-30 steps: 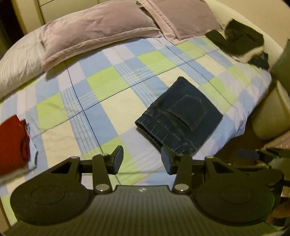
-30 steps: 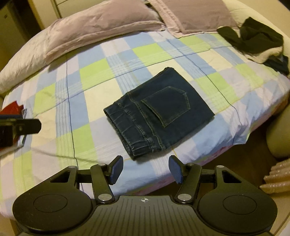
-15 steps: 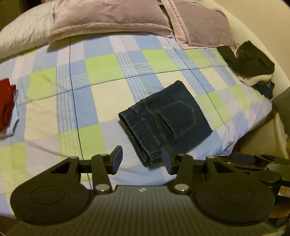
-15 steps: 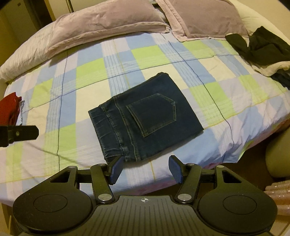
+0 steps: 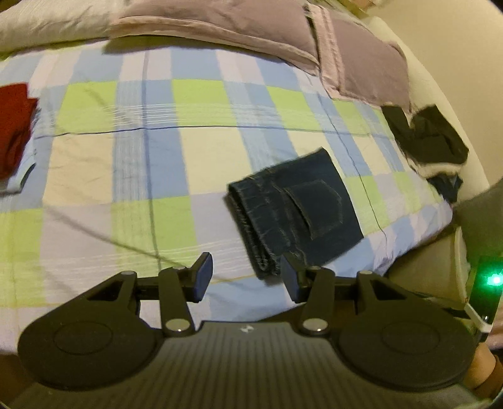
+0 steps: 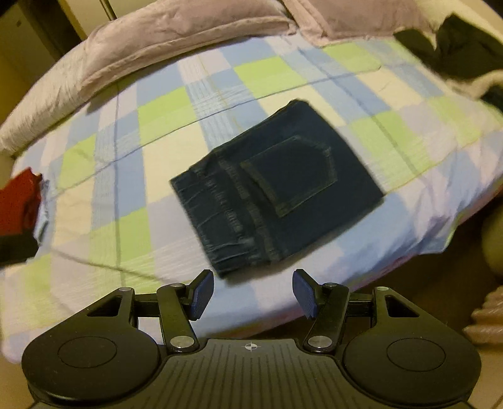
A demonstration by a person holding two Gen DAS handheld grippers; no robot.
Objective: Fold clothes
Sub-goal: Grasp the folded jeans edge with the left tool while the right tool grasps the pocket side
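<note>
A pair of dark blue denim jeans (image 6: 276, 195), folded into a compact rectangle with a stitched back pocket facing up, lay on the bedspread checked in blue, green and cream (image 6: 151, 119); in the right wrist view it filled the centre of the frame, its gathered waistband end toward the lower left and close to the near edge of the bed. The right gripper (image 6: 253, 292), at the bottom of that frame, had its blue-padded jaws spread wide with nothing between them, hanging just short of the jeans' lower edge without touching it. In the left wrist view the same jeans (image 5: 295, 214) sat right of centre, and the left gripper (image 5: 246, 277) also stood with parted, empty jaws; its right finger (image 5: 290, 277) overlapped the lower corner of the denim in the picture, though whether it touched the cloth could not be told. A red folded garment (image 5: 14, 126) rested at the left edge of the frame on a pale blue piece, well apart from the jeans. Two mauve pillows (image 5: 226, 19) lay across the top of the frame, and a heap of black and white clothing (image 5: 430, 138) sat at the right edge of the bed. Both views were slightly blurred.
</note>
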